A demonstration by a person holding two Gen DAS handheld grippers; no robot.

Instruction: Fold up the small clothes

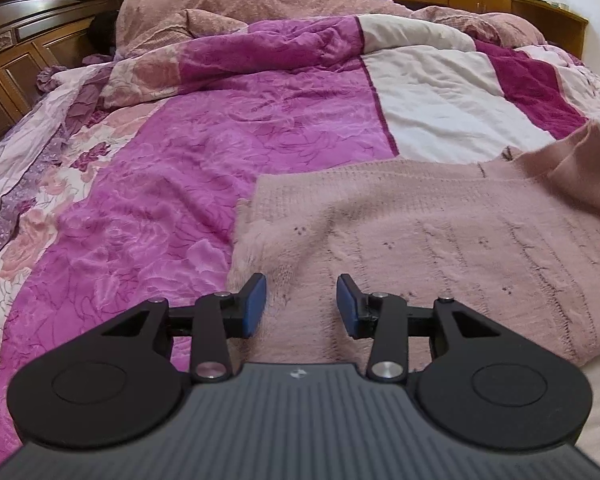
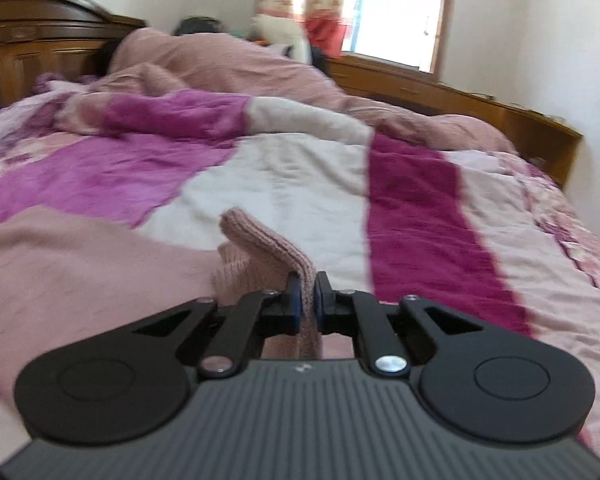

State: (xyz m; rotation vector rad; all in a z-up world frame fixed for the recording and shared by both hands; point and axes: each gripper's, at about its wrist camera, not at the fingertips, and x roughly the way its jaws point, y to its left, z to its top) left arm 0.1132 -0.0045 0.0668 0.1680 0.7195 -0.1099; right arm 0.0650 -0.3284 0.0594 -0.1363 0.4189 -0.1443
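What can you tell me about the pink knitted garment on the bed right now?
The pink knitted garment looks soft and fuzzy, with vertical rib lines and small eyelet holes. It lies mostly flat on the quilt, near the bed's front edge. One ribbed part is pinched in the shut right gripper and lifted, so it stands up folded. The open left gripper hangs over its left side, pads apart.

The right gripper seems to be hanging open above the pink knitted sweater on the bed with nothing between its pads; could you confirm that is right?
Not quite. The right gripper is not open: the right wrist view shows its jaws shut on a raised fold of the pink knitted sweater, pinched between the pads. The sweater does lie on the bed, as you said.
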